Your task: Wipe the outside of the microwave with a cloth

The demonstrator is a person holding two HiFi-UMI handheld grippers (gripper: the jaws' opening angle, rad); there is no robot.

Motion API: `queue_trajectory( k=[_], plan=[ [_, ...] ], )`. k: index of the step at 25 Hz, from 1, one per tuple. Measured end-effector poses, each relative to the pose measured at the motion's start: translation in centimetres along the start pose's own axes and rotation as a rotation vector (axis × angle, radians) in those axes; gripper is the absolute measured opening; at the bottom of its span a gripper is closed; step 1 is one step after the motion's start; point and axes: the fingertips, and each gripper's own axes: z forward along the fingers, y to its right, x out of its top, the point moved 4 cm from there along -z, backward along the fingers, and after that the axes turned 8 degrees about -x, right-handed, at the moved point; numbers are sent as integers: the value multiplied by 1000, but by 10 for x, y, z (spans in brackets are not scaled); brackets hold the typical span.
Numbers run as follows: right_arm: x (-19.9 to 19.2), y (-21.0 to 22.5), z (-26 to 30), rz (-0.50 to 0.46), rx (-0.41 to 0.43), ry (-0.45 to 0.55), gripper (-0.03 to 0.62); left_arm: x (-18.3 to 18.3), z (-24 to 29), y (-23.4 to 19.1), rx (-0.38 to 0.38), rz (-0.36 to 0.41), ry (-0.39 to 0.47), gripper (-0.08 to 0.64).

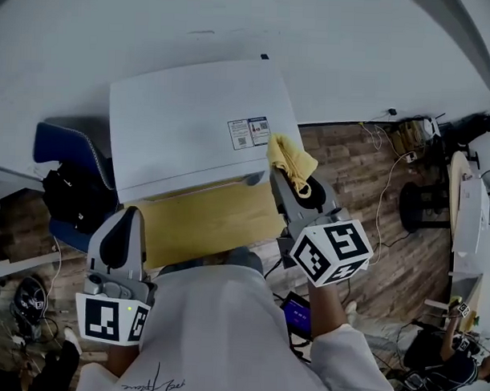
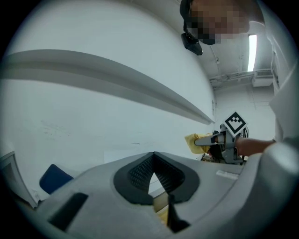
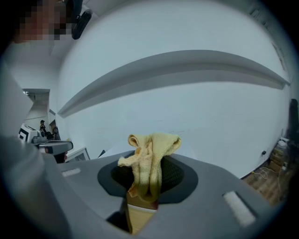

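Bunched yellow cloth (image 1: 291, 160) — at right edge of white microwave (image 1: 183, 128)

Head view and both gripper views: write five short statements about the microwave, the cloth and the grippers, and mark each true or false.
1. The right gripper is shut on the yellow cloth. True.
2. The left gripper holds a second cloth. False: its fingers meet at the tips with nothing between them.
3. In the head view the cloth sits at the edge of the microwave top, close to the printed labels. True.
4. The microwave stands on the wood-pattern floor. False: it stands on a yellowish tabletop.
5. The microwave's casing is black. False: it is white.
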Motion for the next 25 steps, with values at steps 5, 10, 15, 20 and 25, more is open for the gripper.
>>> queue_trajectory(
  k=[5, 10, 15, 20, 25],
  plan=[
    [8, -7, 28, -7, -15, -32, 123, -7, -1, -17, -41, 24, -18, 2],
    [19, -1, 60, -98, -43, -99, 121, -8, -9, -30, -24, 0, -13, 2],
    [33, 17, 101, -145, -66, -148, 120, -7, -11, -42, 7, -10, -1, 0],
    [43, 38, 140, -139, -97, -177, 120, -10, -9, -47, 19, -35, 4, -2],
    [49, 60, 172, -155, -128, -206, 120, -5, -4, -48, 13, -34, 16, -3]
  ],
)
